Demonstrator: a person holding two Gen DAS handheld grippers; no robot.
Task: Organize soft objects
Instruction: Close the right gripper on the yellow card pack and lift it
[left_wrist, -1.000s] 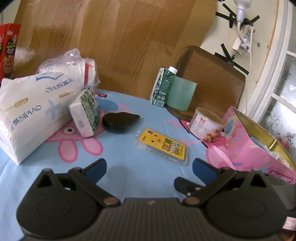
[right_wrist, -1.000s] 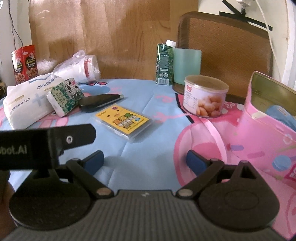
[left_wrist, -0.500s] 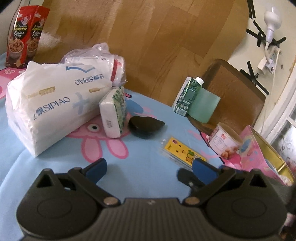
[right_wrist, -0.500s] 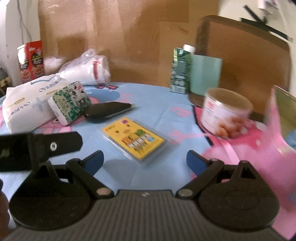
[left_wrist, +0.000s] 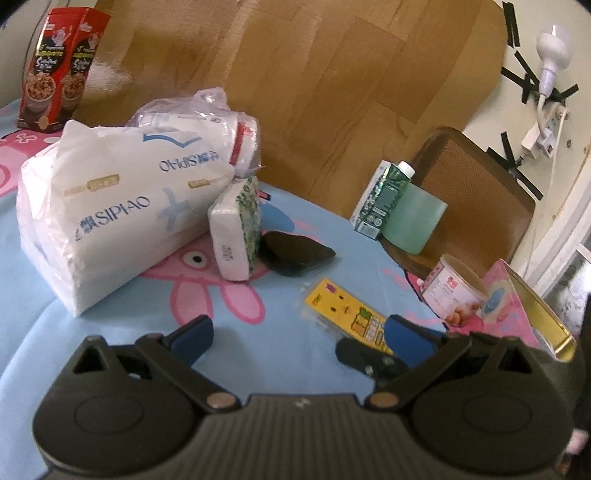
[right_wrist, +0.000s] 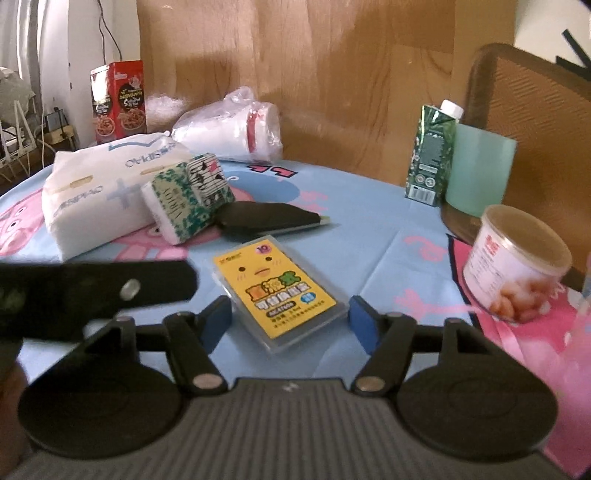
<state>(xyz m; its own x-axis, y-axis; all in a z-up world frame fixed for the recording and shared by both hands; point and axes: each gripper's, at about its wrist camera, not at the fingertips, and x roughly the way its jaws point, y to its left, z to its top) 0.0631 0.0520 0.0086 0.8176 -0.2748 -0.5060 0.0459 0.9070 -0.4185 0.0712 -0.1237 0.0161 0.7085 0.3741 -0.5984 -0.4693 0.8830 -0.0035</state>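
As the right gripper (right_wrist: 290, 325) narrows its jaws around the yellow pack (right_wrist: 275, 291) lying flat on the tablecloth (right_wrist: 369, 229), not yet pinching it, a pickup looks imminent; the left gripper (left_wrist: 297, 338) hangs wide and empty.

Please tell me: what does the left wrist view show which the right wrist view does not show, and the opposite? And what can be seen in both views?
Only the left wrist view shows the white bulb taped to the wall and the gold-lined pink tin.

Only the right wrist view shows the wire rack at the far left edge, and the right gripper, whose jaws have just been closing, with the yellow card pack between its blue pads, not pressed.

Both show the big white tissue pack, the small green-patterned pack, the black case, the green carton and the red box.
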